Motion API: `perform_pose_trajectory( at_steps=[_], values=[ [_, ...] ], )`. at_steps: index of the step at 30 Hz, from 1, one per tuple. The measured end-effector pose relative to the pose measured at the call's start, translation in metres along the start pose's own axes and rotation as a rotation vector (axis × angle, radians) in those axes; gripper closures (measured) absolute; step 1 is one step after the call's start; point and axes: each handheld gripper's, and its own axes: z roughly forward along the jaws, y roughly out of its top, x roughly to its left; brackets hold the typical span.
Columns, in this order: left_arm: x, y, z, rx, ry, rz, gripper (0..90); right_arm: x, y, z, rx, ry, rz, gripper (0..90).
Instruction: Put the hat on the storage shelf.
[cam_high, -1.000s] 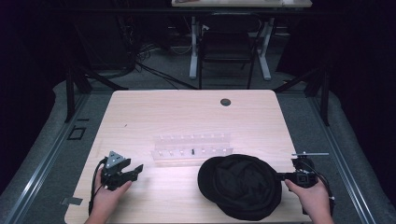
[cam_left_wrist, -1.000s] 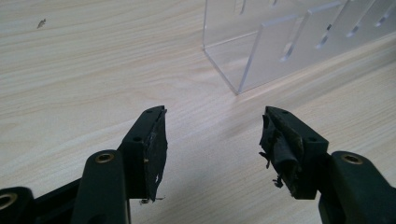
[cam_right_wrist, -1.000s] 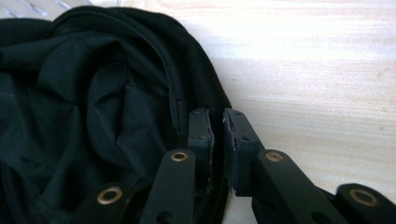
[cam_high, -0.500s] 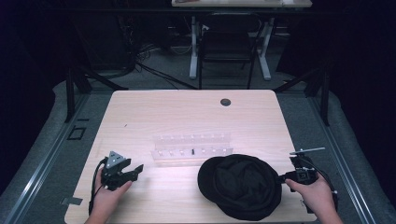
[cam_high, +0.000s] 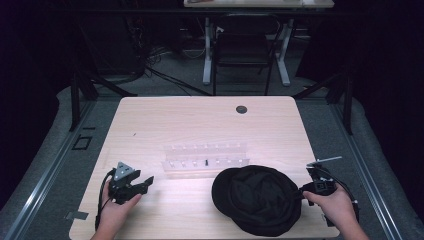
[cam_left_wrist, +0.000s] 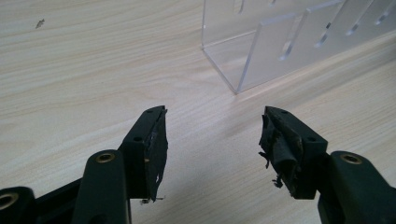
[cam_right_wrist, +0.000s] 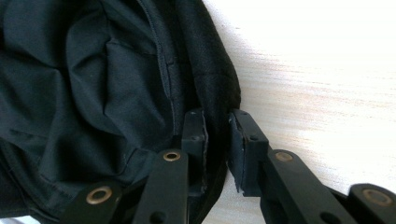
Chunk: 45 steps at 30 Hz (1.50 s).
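Observation:
A black fabric hat (cam_high: 257, 200) lies on the wooden table (cam_high: 200, 120) at the front right. My right gripper (cam_high: 305, 192) is at the hat's right edge. In the right gripper view the hat's (cam_right_wrist: 93, 93) rim runs between the jaws of my right gripper (cam_right_wrist: 217, 135). Those jaws have just been opening; a gap shows beside the right one, so they stand open around the rim. My left gripper (cam_high: 146, 183) rests at the front left, open with nothing between its fingers. In its own view, my left gripper (cam_left_wrist: 212, 135) points toward the clear rack (cam_left_wrist: 280, 46).
A clear acrylic rack (cam_high: 205, 157) with slots stands mid-table, between the grippers and just behind the hat. A dark round grommet (cam_high: 241, 108) sits near the table's far edge. Beyond the table stand a chair (cam_high: 242, 50) and cables on the floor.
The right hand has shifted slightly at the hat's edge. The hat, the rack and the left gripper have kept still.

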Motion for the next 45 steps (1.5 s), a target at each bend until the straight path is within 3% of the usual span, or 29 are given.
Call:
perform_pose_trajectory(
  at_steps=[5,7,9,13,15,17,21,22,25,31,41,42,43,44,45],
  values=[
    [0.0,0.0,0.0,0.006,-0.002,-0.001,41.3,-0.002,0.003,0.003,0.038,-0.008,-0.001,75.4],
    [0.0,0.0,0.0,0.006,-0.002,-0.001,41.3,-0.001,0.003,0.004,0.028,-0.004,0.015,75.4],
    [0.0,0.0,0.0,0.004,-0.001,-0.002,41.3,-0.004,0.005,0.005,0.062,0.007,-0.004,77.9],
    [0.0,0.0,0.0,0.006,-0.002,-0.001,41.3,-0.004,0.004,0.008,0.041,0.046,0.024,83.0],
    [0.0,0.0,0.0,0.007,-0.001,-0.001,41.3,-0.005,0.005,0.007,0.064,0.045,0.012,84.3],
    [0.0,0.0,0.0,0.008,-0.001,0.001,41.3,-0.004,0.005,0.008,0.053,0.047,0.023,85.0],
    [0.0,0.0,0.0,0.006,-0.001,-0.001,41.3,-0.005,0.006,0.004,0.09,0.06,-0.005,86.7],
    [0.0,0.0,0.0,0.006,-0.001,-0.001,41.3,-0.005,0.005,0.005,0.059,0.068,0.02,86.9],
    [0.0,0.0,0.0,0.006,0.0,-0.001,41.3,-0.007,0.006,-0.001,0.086,0.094,0.005,87.3],
    [-0.001,0.0,0.0,0.004,0.0,-0.004,41.3,-0.008,0.004,-0.009,0.06,0.147,0.025,87.6],
    [0.0,0.0,0.0,0.008,0.002,-0.003,41.4,-0.002,0.003,-0.022,0.018,0.201,0.046,87.9],
    [0.0,0.0,0.0,0.008,0.002,-0.003,41.4,0.0,0.004,-0.024,0.017,0.185,0.054,87.9],
    [0.0,0.0,0.0,0.008,0.002,-0.005,41.4,-0.003,0.006,-0.029,0.061,0.19,-0.002,87.9],
    [0.0,0.0,0.0,0.008,0.002,-0.005,41.3,-0.003,0.006,-0.029,0.061,0.19,-0.002,87.9],
    [0.0,0.0,0.0,0.008,0.002,-0.004,41.3,0.0,0.005,-0.029,0.033,0.188,0.036,87.9]
  ],
)
